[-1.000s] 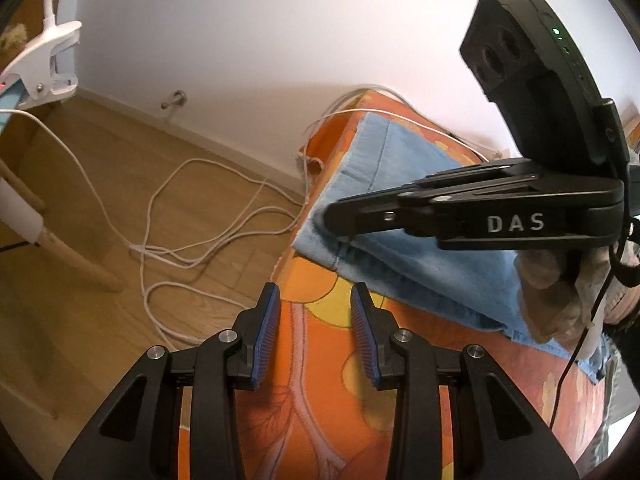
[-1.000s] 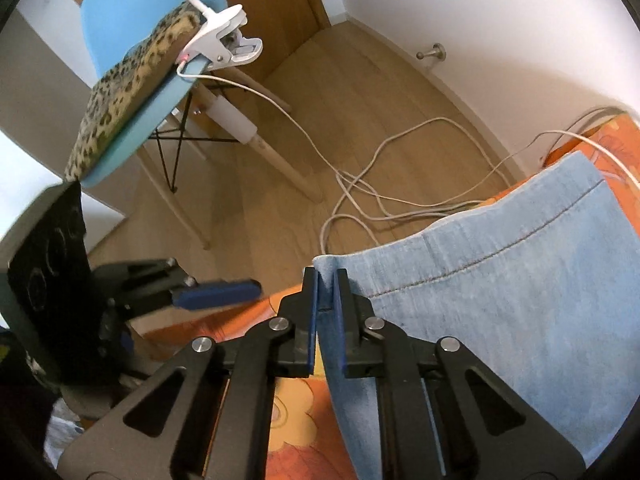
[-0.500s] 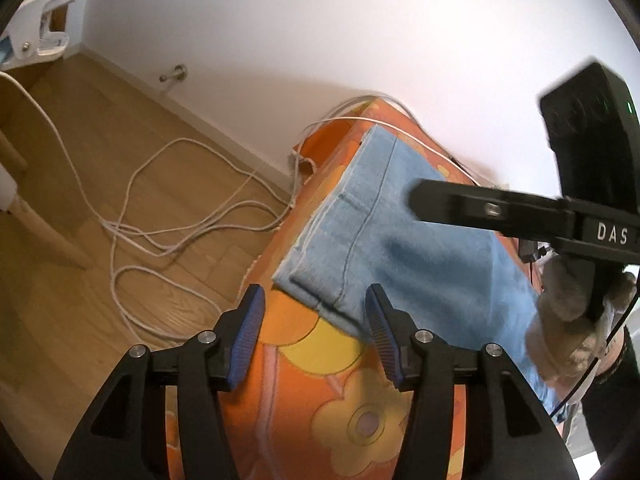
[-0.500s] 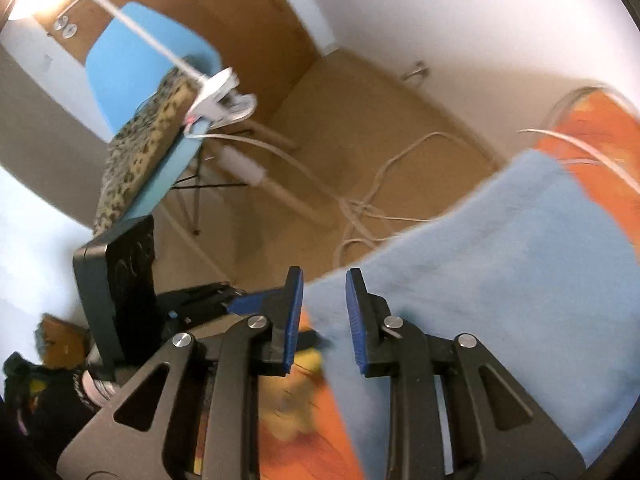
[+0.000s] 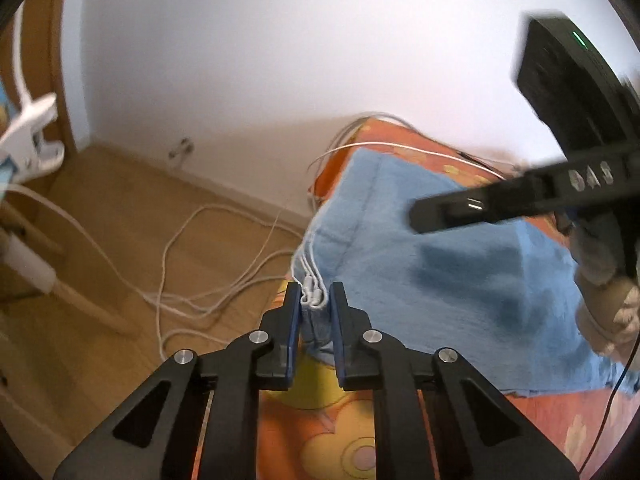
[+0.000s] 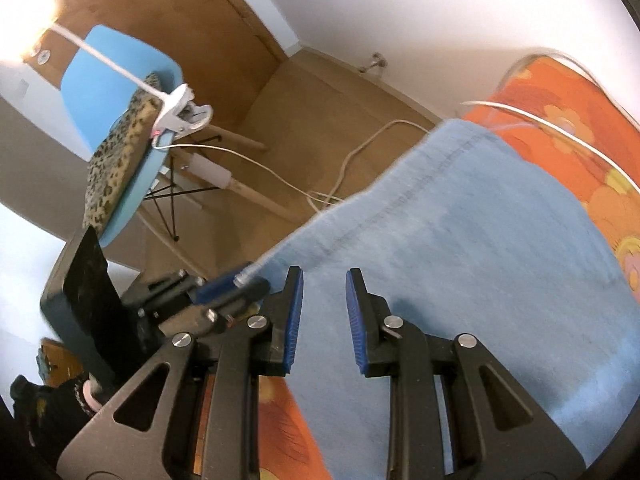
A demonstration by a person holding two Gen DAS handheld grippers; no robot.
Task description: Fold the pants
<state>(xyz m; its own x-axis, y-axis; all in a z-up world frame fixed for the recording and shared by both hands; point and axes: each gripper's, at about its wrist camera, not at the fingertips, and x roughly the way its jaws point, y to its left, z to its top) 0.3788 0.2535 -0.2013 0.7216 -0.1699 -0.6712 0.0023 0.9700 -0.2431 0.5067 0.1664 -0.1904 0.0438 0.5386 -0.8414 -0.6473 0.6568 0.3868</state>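
On the orange flowered bed cover (image 5: 320,420) the light-blue pants (image 5: 460,280) lie folded, their near corner at the edge. Only the right wrist view shows the blue chair (image 6: 120,80) with its leopard cushion (image 6: 116,160); only the left view shows my gloved right hand (image 5: 604,292). My left hand-held gripper (image 5: 315,308) is closing on the pants' corner, denim and a white cable (image 5: 310,284) between its pads. My right hand-held gripper (image 6: 324,312) hangs partly open above the denim, holding nothing; a second ago it pinched that edge while the left stood empty.
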